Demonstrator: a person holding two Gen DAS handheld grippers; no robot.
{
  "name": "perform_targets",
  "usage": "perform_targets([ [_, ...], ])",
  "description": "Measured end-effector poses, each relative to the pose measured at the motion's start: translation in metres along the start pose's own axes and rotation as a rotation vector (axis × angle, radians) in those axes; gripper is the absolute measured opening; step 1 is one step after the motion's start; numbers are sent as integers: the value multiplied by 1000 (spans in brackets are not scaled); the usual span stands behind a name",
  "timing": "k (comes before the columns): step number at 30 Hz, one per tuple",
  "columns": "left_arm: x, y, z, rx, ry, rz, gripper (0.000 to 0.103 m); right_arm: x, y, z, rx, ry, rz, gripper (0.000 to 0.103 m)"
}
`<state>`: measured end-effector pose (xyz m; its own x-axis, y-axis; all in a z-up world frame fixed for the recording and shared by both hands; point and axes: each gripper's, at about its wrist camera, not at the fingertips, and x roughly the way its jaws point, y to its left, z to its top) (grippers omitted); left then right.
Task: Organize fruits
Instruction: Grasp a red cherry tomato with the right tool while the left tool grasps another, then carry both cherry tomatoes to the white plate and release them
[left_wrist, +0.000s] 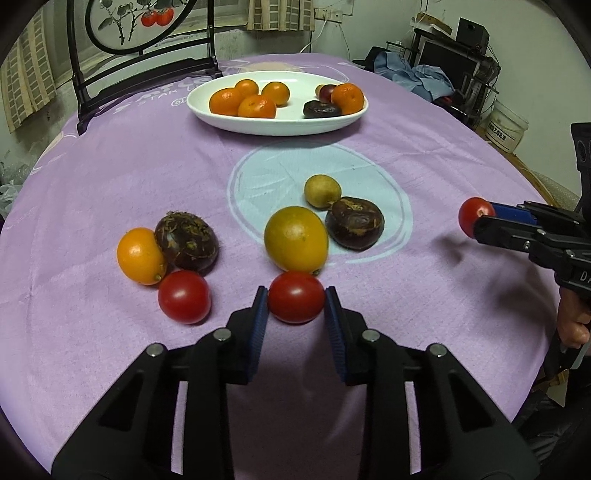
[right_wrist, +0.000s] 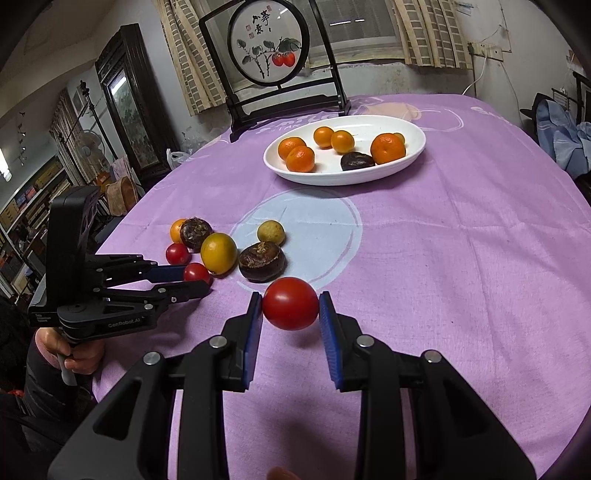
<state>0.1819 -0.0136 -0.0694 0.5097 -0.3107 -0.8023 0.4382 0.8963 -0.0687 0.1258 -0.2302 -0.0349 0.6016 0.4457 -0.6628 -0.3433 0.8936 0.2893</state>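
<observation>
In the left wrist view my left gripper (left_wrist: 295, 300) is shut on a red cherry tomato (left_wrist: 295, 295) that sits low on the purple cloth. Just beyond it lie a yellow-green citrus (left_wrist: 295, 238), a dark brown fruit (left_wrist: 354, 222) and a small green fruit (left_wrist: 322, 191). To the left are another cherry tomato (left_wrist: 184, 296), an orange kumquat (left_wrist: 138, 254) and a second dark fruit (left_wrist: 186, 240). My right gripper (right_wrist: 290, 304) is shut on a cherry tomato (right_wrist: 290, 302) held above the cloth. A white plate (left_wrist: 277, 129) at the back holds several oranges and dark fruits.
A black framed screen with a persimmon painting (right_wrist: 267, 40) stands behind the plate (right_wrist: 332, 177). The left gripper (right_wrist: 197, 278) and the hand holding it (right_wrist: 79, 356) are at the left of the right wrist view. Shelves, clothes and a bucket (left_wrist: 506, 127) stand past the table's right edge.
</observation>
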Motion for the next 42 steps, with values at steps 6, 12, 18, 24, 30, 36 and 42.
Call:
perform_targets([
  [6, -12, 3, -1, -13, -30, -25, 31, -2, -5, 8, 15, -13, 36, 31],
  [12, -45, 13, 31, -52, -152, -55, 31, 1, -10, 51, 29, -96, 63, 31],
  [18, -25, 22, 109, -103, -197, -69, 31, 45, -24, 110, 57, -170, 30, 31],
  [24, 38, 35, 177, -145, -96, 9, 31, 100, -45, 140, 36, -146, -63, 31],
  [30, 80, 41, 203, -116, -24, 78, 32, 112, -52, 143, 10, -121, -44, 35],
  [36, 43, 51, 204, -139, -116, 109, 81, 86, -40, 139, 7, -148, 43, 41],
  [42, -25, 91, 141, -249, -245, 134, 101, 81, 10, 123, -134, -75, 217, 64],
])
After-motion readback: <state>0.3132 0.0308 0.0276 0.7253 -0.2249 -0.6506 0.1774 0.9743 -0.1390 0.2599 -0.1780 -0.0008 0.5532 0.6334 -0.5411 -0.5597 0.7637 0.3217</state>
